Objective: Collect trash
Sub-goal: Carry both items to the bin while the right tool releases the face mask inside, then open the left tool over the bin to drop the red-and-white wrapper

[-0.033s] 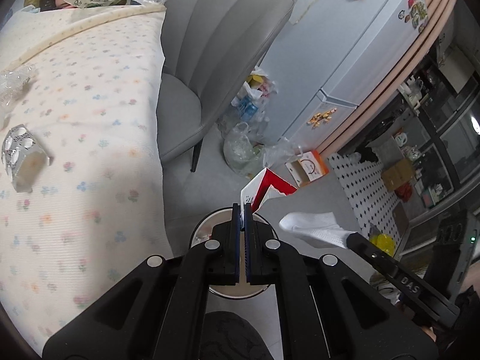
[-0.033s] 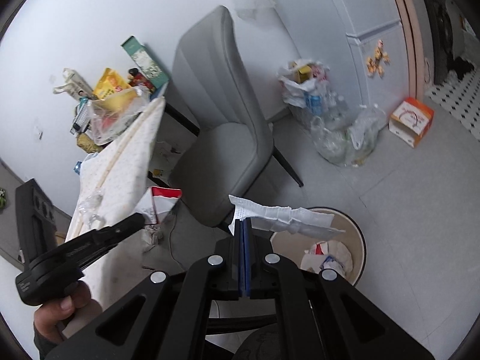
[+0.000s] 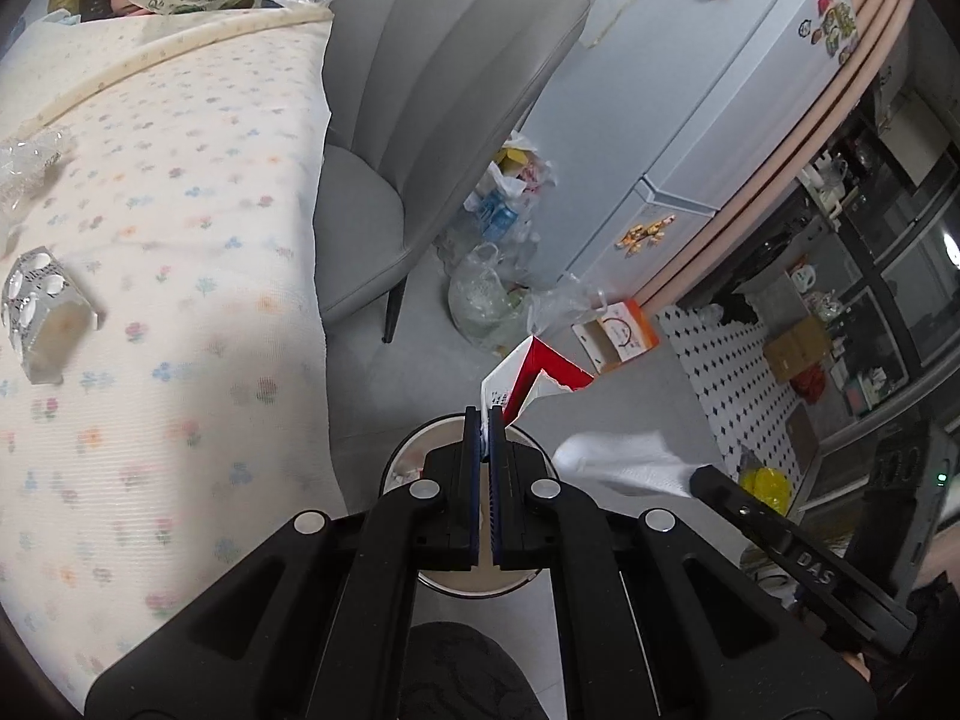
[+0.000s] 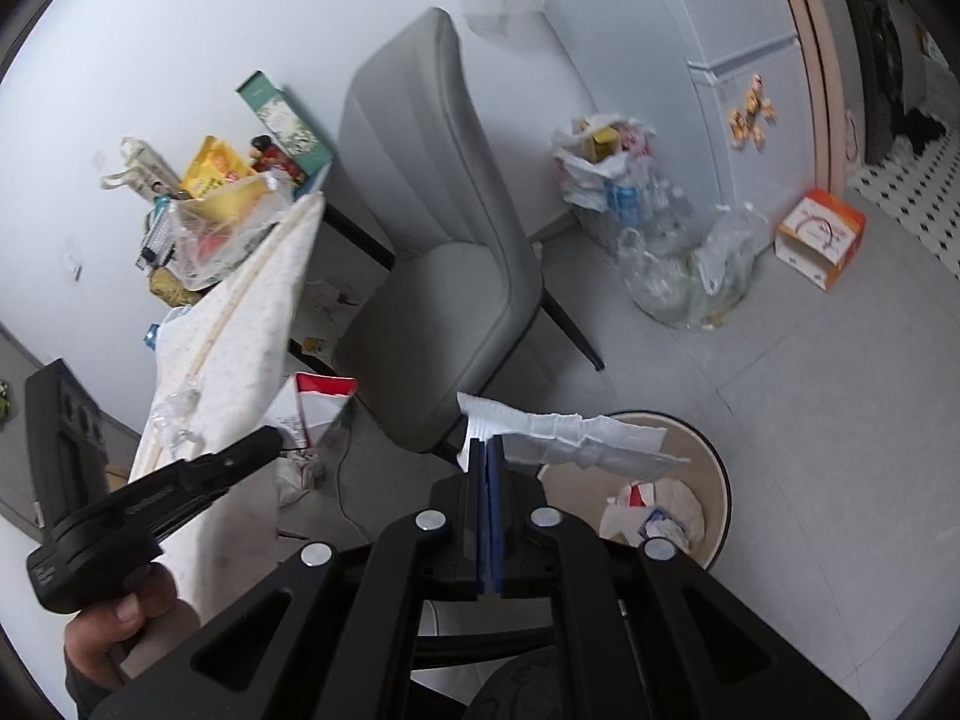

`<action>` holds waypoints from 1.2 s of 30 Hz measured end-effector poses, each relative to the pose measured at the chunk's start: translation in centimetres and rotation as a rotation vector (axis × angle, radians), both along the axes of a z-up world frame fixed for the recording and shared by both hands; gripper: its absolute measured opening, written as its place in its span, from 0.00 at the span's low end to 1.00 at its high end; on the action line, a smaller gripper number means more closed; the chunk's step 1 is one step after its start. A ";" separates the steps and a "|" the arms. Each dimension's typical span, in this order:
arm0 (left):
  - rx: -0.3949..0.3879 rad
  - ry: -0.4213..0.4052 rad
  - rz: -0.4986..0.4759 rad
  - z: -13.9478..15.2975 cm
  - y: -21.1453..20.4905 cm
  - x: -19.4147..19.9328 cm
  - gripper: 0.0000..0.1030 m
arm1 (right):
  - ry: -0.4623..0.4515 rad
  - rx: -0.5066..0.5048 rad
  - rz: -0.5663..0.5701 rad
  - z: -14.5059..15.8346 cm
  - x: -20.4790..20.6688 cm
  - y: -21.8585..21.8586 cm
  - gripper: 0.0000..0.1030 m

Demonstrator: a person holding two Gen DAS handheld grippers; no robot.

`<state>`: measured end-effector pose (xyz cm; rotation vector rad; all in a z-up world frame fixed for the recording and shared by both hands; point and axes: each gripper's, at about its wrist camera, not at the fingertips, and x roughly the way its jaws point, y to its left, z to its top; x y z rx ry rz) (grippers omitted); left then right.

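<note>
My left gripper (image 3: 485,414) is shut on a torn red and white carton (image 3: 540,373) and holds it over the round trash bin (image 3: 399,457). In the right wrist view the carton (image 4: 312,405) shows at the left. My right gripper (image 4: 486,444) is shut on a white crumpled paper wrapper (image 4: 576,435) and holds it above the bin (image 4: 717,468), which has some trash inside. The wrapper also shows in the left wrist view (image 3: 624,456). A silver perforated box (image 3: 39,315) and clear plastic scrap (image 3: 27,162) lie on the table.
A table with a floral cloth (image 3: 180,276) is at the left. A grey chair (image 3: 420,120) stands behind the bin. Plastic bags of bottles (image 4: 660,240), an orange box (image 4: 819,237) and a fridge (image 3: 720,90) stand beyond. Bags and packets (image 4: 222,216) sit at the table's far end.
</note>
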<state>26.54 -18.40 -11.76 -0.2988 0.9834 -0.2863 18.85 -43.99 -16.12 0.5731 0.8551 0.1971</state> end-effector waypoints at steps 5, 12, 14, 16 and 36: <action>0.011 0.001 0.004 0.0 -0.1 0.1 0.03 | 0.057 0.021 -0.003 -2.1 1.0 -0.3 0.22; 0.025 0.002 0.004 0.1 -0.1 -0.4 0.03 | 0.023 0.001 -0.037 -1.4 -0.2 -0.9 0.50; 0.029 0.002 -0.002 0.1 -0.4 -0.4 0.03 | 0.014 -0.001 -0.051 -1.0 -0.7 -1.4 0.52; 0.031 0.004 -0.015 0.1 -0.9 -0.6 0.03 | 0.007 -0.005 -0.072 -0.5 -1.2 -2.0 0.57; 0.063 0.065 -0.152 -1.8 -9.1 0.5 0.62 | -0.039 0.001 -0.237 2.2 -6.2 -9.6 0.65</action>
